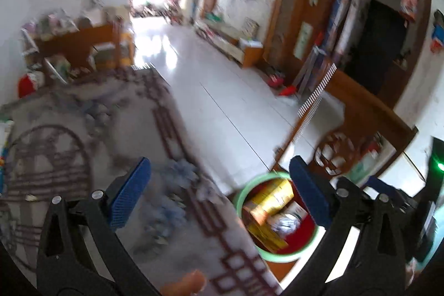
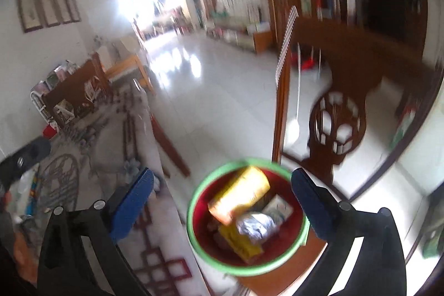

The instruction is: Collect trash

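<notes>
Both my grippers held wide over the table edge and the bin.

The patterned grey-and-maroon table [image 1: 83, 129] lies under my left gripper [image 1: 222, 193]; the round green-rimmed red bin [image 2: 194, 229] sits on a wooden seat beside it, between my right gripper's [image 2: 223, 197] spread blue fingers [image 2: 130, 201], holding a yellow carton [image 2: 238, 193] and crumpled wrappers [image 2: 256, 225]. Neither grips anything.

Both wrist views look forward and down from close above the patterned table [image 1: 83, 129], facing the far bright doorway, sharing the green-rimmed basin [image 2: 194, 226] at its right.
</notes>
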Demonstrator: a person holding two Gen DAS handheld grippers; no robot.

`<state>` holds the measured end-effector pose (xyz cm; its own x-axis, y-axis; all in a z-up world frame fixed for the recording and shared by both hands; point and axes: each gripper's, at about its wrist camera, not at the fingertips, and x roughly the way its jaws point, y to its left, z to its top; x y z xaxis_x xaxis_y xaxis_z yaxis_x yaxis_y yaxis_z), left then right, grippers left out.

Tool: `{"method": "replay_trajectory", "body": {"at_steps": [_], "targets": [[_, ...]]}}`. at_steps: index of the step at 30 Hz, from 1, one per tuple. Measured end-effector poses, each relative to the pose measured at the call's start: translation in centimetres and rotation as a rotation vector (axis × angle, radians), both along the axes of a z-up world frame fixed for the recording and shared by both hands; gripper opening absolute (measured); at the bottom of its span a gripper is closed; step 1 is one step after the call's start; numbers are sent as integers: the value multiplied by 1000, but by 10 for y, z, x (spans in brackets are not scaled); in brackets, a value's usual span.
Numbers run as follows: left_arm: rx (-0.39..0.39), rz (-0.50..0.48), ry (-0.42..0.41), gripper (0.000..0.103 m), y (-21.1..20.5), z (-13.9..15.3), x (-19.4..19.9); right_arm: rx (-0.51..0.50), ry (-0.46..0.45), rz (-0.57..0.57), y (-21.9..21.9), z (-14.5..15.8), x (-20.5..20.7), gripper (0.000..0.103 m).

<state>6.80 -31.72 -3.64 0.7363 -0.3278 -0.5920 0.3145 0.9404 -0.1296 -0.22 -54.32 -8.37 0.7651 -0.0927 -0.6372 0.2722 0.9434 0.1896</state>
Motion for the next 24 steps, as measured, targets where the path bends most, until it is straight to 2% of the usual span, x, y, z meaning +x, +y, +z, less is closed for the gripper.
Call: {"method": "replay_trajectory", "body": {"at_steps": [2,6,11,17,24], "targets": [[-5,36,-45,98,14,10,-3,-52,-57,28,22,11,-2,96],[-20,97,-120,98,44,28,-12,-91,-73,49,52,20,-1,96],[-19,155,-164,98,86,45,-20,-113,-219,22,89,35,-16,96],[-2,200,-163,98,134,50,-29,-109,-193,33,130,41,-10,96],[-34,221,-147,98,187,57,-34,-113,-189,58,182,44,-12,96]]}}
